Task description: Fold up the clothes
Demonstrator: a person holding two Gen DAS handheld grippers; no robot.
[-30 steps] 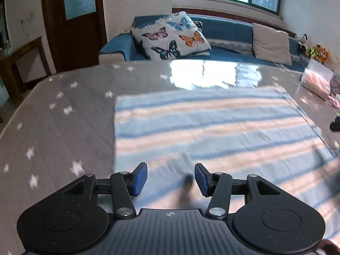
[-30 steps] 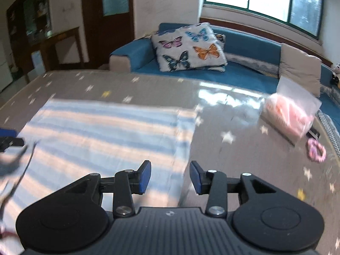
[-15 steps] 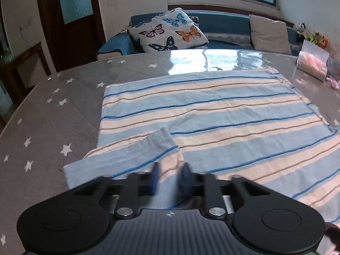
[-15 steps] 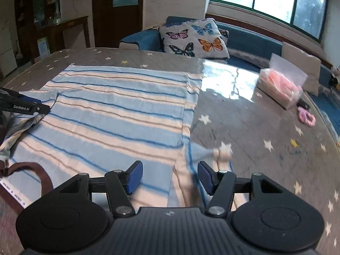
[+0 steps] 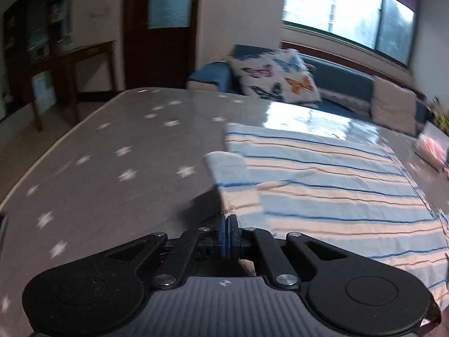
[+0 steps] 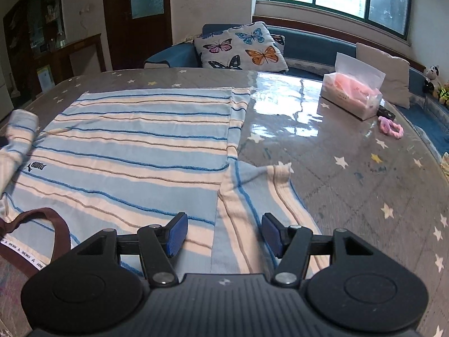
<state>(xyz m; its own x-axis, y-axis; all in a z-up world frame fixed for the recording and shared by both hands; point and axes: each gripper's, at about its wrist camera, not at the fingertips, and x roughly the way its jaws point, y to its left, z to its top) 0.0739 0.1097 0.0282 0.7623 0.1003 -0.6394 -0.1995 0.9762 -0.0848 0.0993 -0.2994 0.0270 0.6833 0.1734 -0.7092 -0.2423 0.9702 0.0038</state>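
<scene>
A blue, cream and brown striped shirt (image 6: 134,146) lies flat on the star-patterned table (image 6: 350,185), its brown collar (image 6: 56,224) at the near left. My left gripper (image 5: 228,231) is shut on the shirt's left sleeve (image 5: 235,185) and holds it lifted off the table; that sleeve shows at the left edge of the right wrist view (image 6: 19,137). My right gripper (image 6: 221,234) is open just above the right sleeve (image 6: 261,193), which lies spread on the table.
A clear bag with pink contents (image 6: 353,92) and a pink hair tie (image 6: 391,126) lie at the table's far right. A blue sofa with a butterfly cushion (image 6: 241,47) stands behind the table. A dark wooden side table (image 5: 73,64) stands at the left.
My left gripper has shut on the left sleeve and lifted it, swinging left. My right gripper has stayed open and come nearer over the right sleeve.
</scene>
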